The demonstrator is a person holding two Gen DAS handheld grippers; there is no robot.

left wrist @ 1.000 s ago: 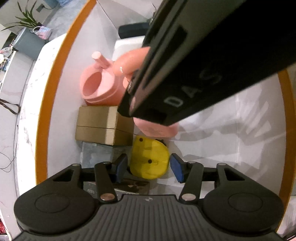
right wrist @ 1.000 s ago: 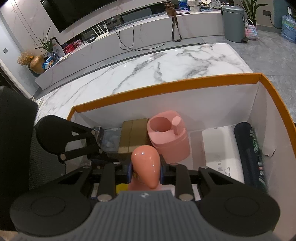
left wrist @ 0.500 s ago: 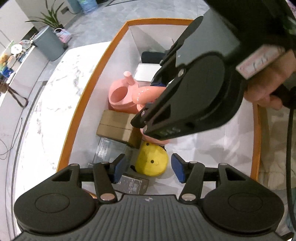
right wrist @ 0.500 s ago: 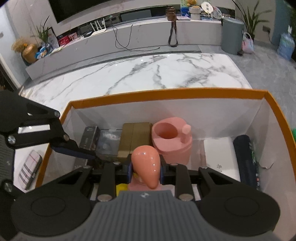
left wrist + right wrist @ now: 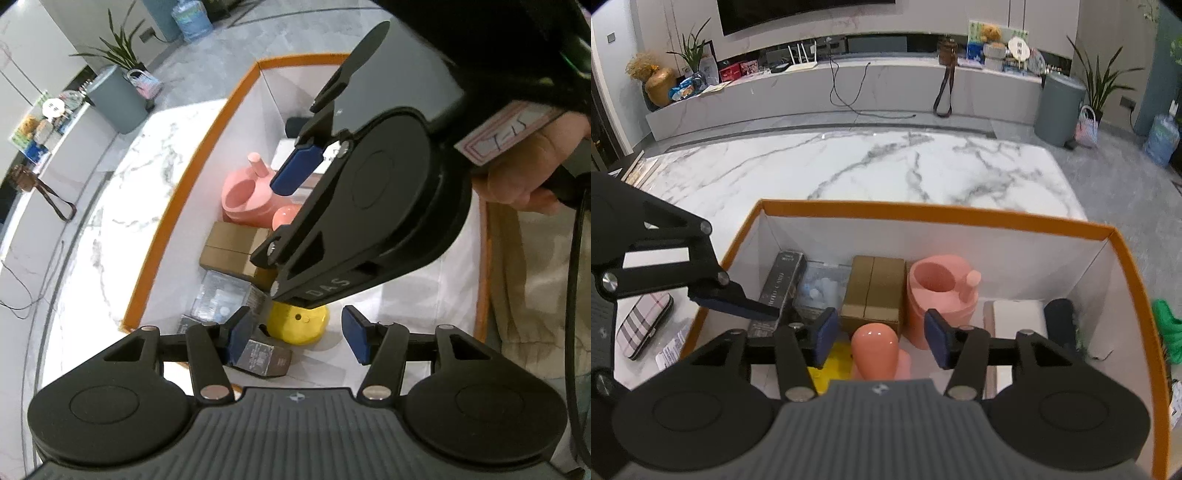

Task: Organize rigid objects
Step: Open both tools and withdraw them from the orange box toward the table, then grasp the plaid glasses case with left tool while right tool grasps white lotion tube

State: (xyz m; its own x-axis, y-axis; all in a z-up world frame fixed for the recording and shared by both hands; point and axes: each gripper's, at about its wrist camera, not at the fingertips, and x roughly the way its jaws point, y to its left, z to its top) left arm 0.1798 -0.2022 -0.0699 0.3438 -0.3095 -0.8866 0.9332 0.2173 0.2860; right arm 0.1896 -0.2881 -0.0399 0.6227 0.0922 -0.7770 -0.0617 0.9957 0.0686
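Observation:
An orange-rimmed white box (image 5: 923, 215) stands on the marble table. My right gripper (image 5: 882, 338) hangs over its near part with its jaws opening. A glossy pink rounded object (image 5: 874, 349) stands between the pads, which are clear of it on both sides. In the left wrist view the same pink object (image 5: 286, 218) shows below the right gripper's body, one blue pad (image 5: 295, 170) in sight. My left gripper (image 5: 297, 338) is open and holds nothing, above a yellow toy (image 5: 299, 325) on the box floor.
Along the box's far wall lie a black carton (image 5: 780, 286), a clear plastic case (image 5: 823, 284), a cardboard box (image 5: 873, 288) and a pink cup-shaped container (image 5: 938, 291). A white box (image 5: 1015, 317) and dark bottle (image 5: 1060, 321) lie right. A plaid case (image 5: 642, 325) lies outside.
The right gripper's pads have parted from the pink rounded object they were clamping. Both grippers have pulled up and back, so more of the box shows.

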